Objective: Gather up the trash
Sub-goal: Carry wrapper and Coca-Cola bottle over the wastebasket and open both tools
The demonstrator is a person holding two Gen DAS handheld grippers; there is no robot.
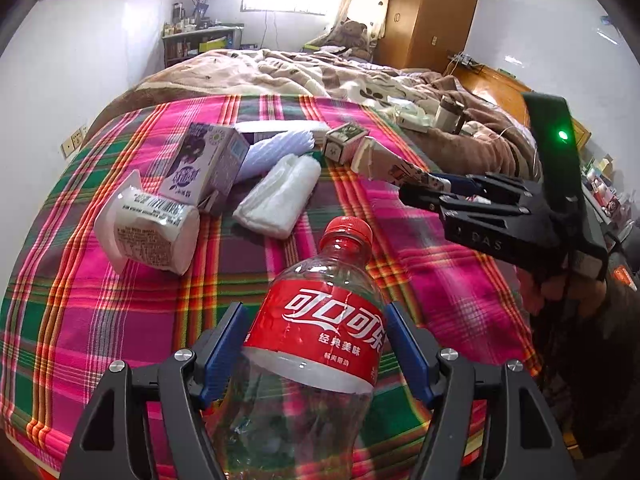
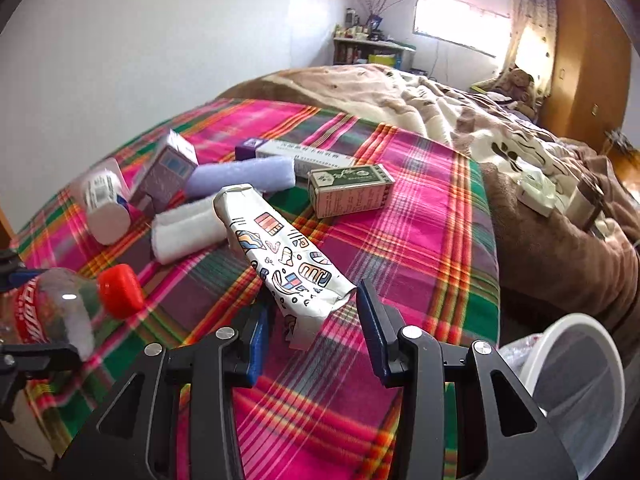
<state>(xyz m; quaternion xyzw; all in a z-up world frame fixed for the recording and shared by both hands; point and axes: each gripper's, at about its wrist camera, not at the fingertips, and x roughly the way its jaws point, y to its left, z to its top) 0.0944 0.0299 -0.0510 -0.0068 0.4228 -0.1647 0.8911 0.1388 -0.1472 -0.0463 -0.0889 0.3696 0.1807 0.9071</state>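
My left gripper (image 1: 316,340) is shut on an empty Coca-Cola bottle (image 1: 320,320) with a red cap and holds it above the plaid bedspread; the bottle also shows in the right wrist view (image 2: 60,308). My right gripper (image 2: 312,320) is shut on a crumpled white patterned carton (image 2: 280,256), which it holds above the bed; that gripper (image 1: 424,188) and the carton (image 1: 384,164) also show in the left wrist view. Trash lies on the spread: a white cup (image 1: 152,232), a purple milk carton (image 1: 204,164), a white wad (image 1: 280,196), a green-white box (image 2: 348,190).
A white bin (image 2: 576,396) with a clear liner stands at the bed's right edge. A lilac roll (image 2: 244,178) and a long white box (image 2: 304,152) lie further back. Rumpled brown blankets (image 2: 520,200) and a wooden wardrobe (image 1: 432,12) lie beyond.
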